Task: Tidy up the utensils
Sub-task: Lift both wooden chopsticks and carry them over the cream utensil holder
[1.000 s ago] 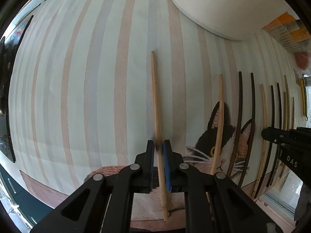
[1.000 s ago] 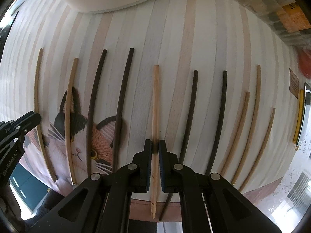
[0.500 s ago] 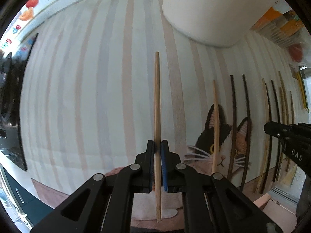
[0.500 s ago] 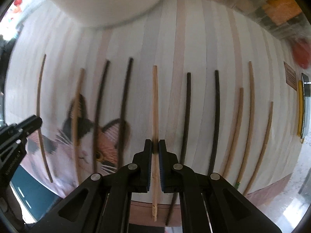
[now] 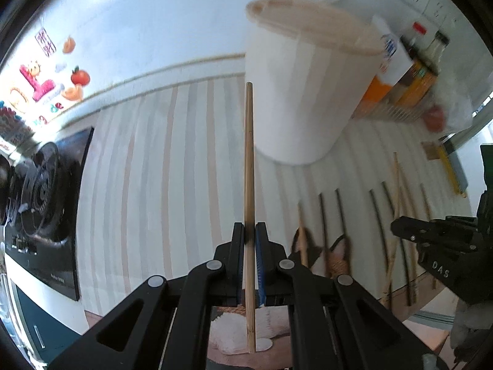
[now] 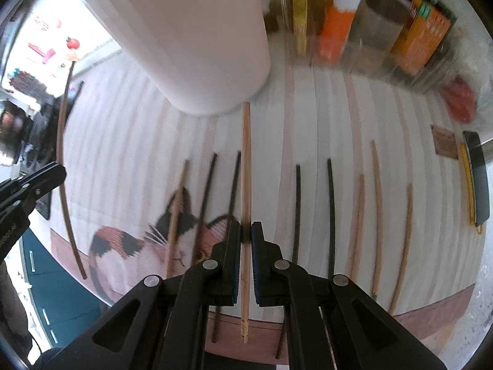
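Two sticks in our hands | left gripper (image 5: 249,231) squeezes a light chopstick (image 5: 249,166), right gripper (image 6: 245,231) squeezes another chopstick (image 6: 246,166) | both above the striped cat mat (image 6: 308,117) | big white tub (image 5: 305,98) just ahead | more sticks (image 6: 331,212) lie on mat

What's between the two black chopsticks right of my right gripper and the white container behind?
Nothing: in the right wrist view only bare striped mat separates those black chopsticks from the white container.
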A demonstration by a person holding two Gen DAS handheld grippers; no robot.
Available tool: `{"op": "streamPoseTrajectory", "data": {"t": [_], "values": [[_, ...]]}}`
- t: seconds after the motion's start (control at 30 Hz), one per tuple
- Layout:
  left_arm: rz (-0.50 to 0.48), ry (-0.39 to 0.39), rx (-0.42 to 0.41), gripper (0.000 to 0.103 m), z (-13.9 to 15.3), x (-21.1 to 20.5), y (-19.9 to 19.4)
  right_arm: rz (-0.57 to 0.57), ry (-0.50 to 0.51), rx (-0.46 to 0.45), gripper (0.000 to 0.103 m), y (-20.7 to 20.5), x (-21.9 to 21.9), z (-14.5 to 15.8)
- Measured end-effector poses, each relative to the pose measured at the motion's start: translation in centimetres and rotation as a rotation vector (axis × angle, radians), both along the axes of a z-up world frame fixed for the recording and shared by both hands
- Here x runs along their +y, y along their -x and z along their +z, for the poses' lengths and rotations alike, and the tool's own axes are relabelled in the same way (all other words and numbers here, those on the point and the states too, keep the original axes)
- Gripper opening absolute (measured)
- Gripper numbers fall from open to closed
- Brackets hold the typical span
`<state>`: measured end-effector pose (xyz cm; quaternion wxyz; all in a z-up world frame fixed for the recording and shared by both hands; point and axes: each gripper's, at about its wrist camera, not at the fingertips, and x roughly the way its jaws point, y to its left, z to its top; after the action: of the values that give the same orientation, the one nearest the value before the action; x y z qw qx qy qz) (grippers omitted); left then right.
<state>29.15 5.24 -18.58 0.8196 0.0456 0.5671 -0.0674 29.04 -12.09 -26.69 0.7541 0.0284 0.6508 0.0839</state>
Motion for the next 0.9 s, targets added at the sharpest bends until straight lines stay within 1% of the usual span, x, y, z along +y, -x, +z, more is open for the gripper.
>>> {"op": "streamPoseTrajectory", "data": {"t": [0.1,0.23,0.33,0.43,0.47,0.6,0.7,0.83,0.9], "values": [[-0.003,0.026,-0.034,0.004,1.8,0.2,0.0,0.001,-0.022,-0.062,0.007,0.2,-0.2,2.6],[0.006,0.078,-0.1,0.004,4.6,1.1,0.0,0.001,-0.056,-0.158,0.007,1.3,-0.6,7.2],[0.017,0.131,-0.156,0.004,7.7,1.8,0.0,-0.01,-0.09,-0.22,0.007,1.5,-1.1,10.5],[0.033,0.191,-0.229,0.004,11.4,2.7,-0.1,-0.023,-0.118,-0.286,0.007,1.4,-2.3,13.7],[0.036,0.211,-0.255,0.004,12.7,2.9,-0.4,-0.029,-0.134,-0.32,0.007,1.6,-2.8,15.3],[0.041,0.295,-0.333,0.004,16.3,3.1,-2.7,-0.056,-0.174,-0.449,0.007,0.5,-3.8,20.6],[0.038,0.335,-0.393,0.004,18.3,2.5,-5.2,-0.07,-0.178,-0.56,0.007,-1.0,-3.8,24.3],[0.031,0.366,-0.451,0.004,19.5,1.4,-9.3,-0.093,-0.173,-0.659,0.007,-3.1,-3.8,27.2],[0.028,0.374,-0.465,0.004,19.7,0.8,-11.2,-0.11,-0.175,-0.693,0.007,-4.7,-4.3,28.0]]}}
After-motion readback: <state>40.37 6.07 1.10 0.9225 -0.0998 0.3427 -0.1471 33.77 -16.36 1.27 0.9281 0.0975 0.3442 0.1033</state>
